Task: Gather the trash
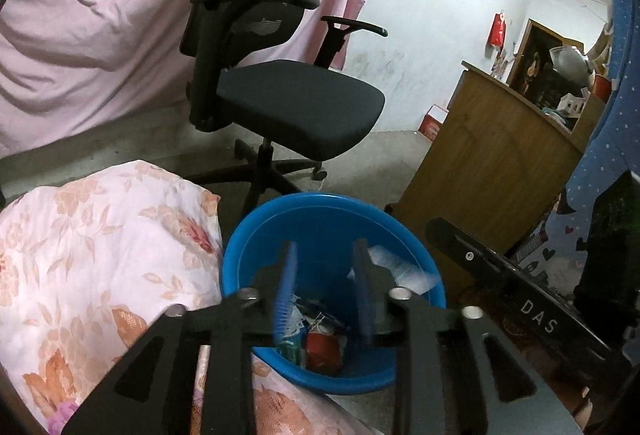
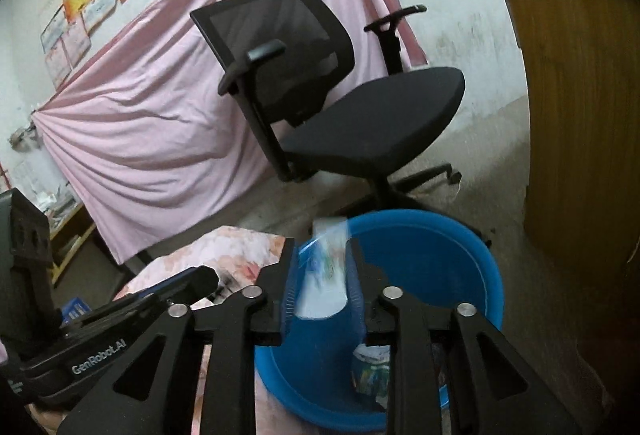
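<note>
Glossy plastic basin (image 1: 320, 219), cloth quilt (image 1: 100, 235)

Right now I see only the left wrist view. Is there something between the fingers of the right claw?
Observer: Yes. A white wrapper sits between the fingers of the right claw.
Operator: Is it gripped firmly?
Observer: I cannot tell. The wrapper is blurred and fills the whole gap between the fingers.
Operator: What is below it?
Observer: The blue basin. The claw is over its near rim, and a printed packet lies at the bottom.
</note>
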Demonstrator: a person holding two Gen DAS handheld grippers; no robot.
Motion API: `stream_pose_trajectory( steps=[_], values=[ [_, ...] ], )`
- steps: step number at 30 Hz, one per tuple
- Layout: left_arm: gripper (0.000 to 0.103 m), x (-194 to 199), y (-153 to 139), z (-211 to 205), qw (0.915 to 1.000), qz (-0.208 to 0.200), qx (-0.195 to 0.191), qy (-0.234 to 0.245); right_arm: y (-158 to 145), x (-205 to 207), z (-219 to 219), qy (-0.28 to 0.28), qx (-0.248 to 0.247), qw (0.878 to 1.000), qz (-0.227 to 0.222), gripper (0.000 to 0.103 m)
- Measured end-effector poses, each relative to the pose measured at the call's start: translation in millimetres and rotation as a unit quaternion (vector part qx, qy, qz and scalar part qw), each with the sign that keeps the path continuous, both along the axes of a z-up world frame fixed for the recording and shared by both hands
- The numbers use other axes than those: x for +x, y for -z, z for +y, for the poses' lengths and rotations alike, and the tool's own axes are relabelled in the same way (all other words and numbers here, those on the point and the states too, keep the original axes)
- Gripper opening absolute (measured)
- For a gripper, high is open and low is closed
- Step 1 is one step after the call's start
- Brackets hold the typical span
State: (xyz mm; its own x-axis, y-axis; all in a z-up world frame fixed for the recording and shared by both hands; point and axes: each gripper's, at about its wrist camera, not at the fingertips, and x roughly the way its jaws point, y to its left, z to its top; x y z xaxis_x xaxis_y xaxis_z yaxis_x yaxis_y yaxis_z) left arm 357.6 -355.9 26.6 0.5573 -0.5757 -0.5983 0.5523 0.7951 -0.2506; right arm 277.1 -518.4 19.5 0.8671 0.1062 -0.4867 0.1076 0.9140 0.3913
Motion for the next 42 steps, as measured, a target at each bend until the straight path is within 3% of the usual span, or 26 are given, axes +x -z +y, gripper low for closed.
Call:
stream_pose_trajectory(
  steps=[9,20,24,28,31,32,34,36,42],
  values=[
    [0.030,-2,0,10,0.9997,-0.008,-0.001,-0.021,-1,-4,-4,0.007,0.000,1.000,-0.002,0.030],
    [0.034,-19,-27,43,0.9980,-0.041,0.001,-0.048,-22,-13,14,-0.009,-0.017,0.999,-0.027,0.030],
    [0.043,-35,-38,68,0.9965,-0.053,-0.007,-0.065,-37,-24,30,-0.016,-0.031,0.998,-0.047,0.042],
    [0.052,-53,-51,96,0.9947,-0.065,-0.008,-0.080,-48,-33,47,-0.017,-0.047,0.997,-0.058,0.047],
    [0.067,-70,-59,120,0.9920,-0.080,-0.013,-0.097,-52,-47,60,-0.018,-0.053,0.996,-0.066,0.053],
    [0.076,-77,-61,130,0.9908,-0.085,-0.017,-0.104,-53,-54,64,-0.017,-0.055,0.996,-0.071,0.054],
    [0.089,-92,-64,149,0.9878,-0.095,-0.025,-0.120,-55,-65,71,-0.016,-0.057,0.995,-0.081,0.072],
    [0.100,-105,-66,164,0.9845,-0.106,-0.031,-0.136,-58,-82,81,-0.014,-0.063,0.993,-0.095,0.079],
    [0.101,-150,-67,208,0.9746,-0.131,-0.029,-0.179,-68,-123,109,-0.021,-0.080,0.989,-0.123,0.093]
  ],
)
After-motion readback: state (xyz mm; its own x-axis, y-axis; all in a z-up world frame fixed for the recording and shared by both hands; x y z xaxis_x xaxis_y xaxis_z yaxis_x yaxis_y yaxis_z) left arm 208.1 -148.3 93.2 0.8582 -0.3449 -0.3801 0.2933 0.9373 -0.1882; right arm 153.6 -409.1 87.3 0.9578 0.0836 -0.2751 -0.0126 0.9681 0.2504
